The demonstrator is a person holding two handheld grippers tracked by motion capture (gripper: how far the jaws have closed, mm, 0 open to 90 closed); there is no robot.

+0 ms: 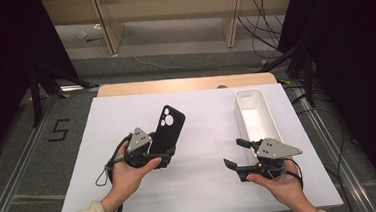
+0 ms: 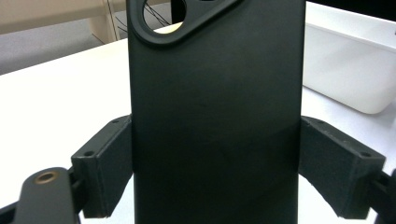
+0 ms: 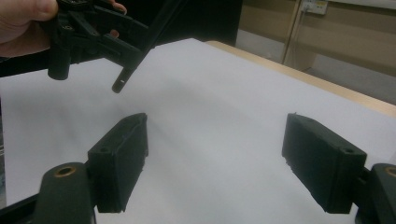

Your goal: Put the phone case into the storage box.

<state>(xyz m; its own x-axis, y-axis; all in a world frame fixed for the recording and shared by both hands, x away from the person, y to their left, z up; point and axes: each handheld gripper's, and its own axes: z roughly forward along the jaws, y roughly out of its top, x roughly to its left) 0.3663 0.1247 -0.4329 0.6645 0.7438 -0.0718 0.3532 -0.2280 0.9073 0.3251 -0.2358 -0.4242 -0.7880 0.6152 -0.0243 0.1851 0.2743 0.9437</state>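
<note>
Since the left tool already clamped the black phone case by its lower end, lifted tilted off the desk at centre-left of the high view, the pickup looked done. In the left gripper view both pads pressed the case sides. Right tool sat open and empty at lower right, just beside the white bin. Left to do, likely: carry the case into the bin and release.
</note>
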